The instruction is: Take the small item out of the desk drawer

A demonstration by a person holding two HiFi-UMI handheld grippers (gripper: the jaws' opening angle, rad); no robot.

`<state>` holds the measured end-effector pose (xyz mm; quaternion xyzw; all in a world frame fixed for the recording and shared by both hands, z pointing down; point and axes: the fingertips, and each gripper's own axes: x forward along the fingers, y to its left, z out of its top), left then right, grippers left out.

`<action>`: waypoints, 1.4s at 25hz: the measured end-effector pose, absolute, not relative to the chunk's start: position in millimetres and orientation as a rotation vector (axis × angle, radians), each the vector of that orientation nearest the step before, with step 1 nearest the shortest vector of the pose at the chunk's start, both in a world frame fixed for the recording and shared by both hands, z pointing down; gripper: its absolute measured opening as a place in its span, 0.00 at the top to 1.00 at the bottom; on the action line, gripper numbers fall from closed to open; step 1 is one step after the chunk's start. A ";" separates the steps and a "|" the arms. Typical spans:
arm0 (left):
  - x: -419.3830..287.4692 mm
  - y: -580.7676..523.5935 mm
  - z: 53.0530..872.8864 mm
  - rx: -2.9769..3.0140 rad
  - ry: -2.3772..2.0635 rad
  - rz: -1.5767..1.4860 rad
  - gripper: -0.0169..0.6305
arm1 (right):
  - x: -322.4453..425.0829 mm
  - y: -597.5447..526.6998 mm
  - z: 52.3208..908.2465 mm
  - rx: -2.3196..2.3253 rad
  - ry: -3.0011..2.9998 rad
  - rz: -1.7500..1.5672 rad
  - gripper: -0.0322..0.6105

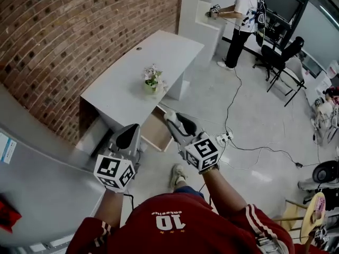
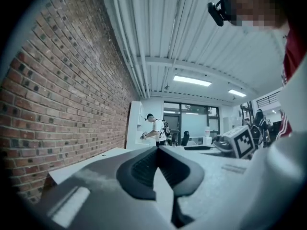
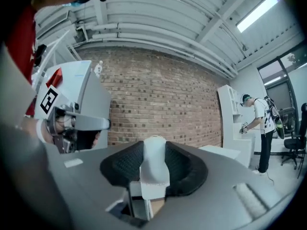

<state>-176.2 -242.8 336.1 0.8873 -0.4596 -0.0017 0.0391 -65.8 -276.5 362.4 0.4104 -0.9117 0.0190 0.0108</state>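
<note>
I am clamping a small white item (image 3: 154, 169) in my right gripper (image 3: 154, 145). Its 2 fingers (image 3: 122, 166) are pressing on the item from both sides and standing well apart around it. The item is sitting upright between the black pads, its rounded top poking just above them. It is riding in the air, clear of the drawer (image 1: 155, 133), which is hanging open below the near end of the white bench (image 1: 124, 86). In the head view, the right gripper is hovering over the drawer's outer corner. I cannot tell what is lying inside the drawer.

My left gripper (image 2: 157, 150) is carrying nothing. Its 2 fingers (image 2: 139, 169) are meeting at the tips, with only a narrow wedge showing behind them. It is hovering just left of the drawer, near the bench's end, beside the right gripper but apart from it.

A potted plant (image 1: 152, 80) is standing on the bench near its front edge, above the drawer. A brick wall (image 1: 79, 30) is running along the bench's far side. I am standing on a pale floor (image 1: 254, 120), wearing a red shirt (image 1: 175, 221). Across the room, another person (image 1: 241, 12) in a white top is working at a white cabinet (image 1: 209, 23). A black cable (image 1: 231, 105) is trailing over the floor to a power strip (image 1: 225, 138) near my right gripper.
</note>
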 end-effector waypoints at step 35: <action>-140.7 -175.8 311.4 2.790 -1.324 -0.139 0.97 | -46.4 -149.7 285.8 1.500 -3.009 0.001 0.73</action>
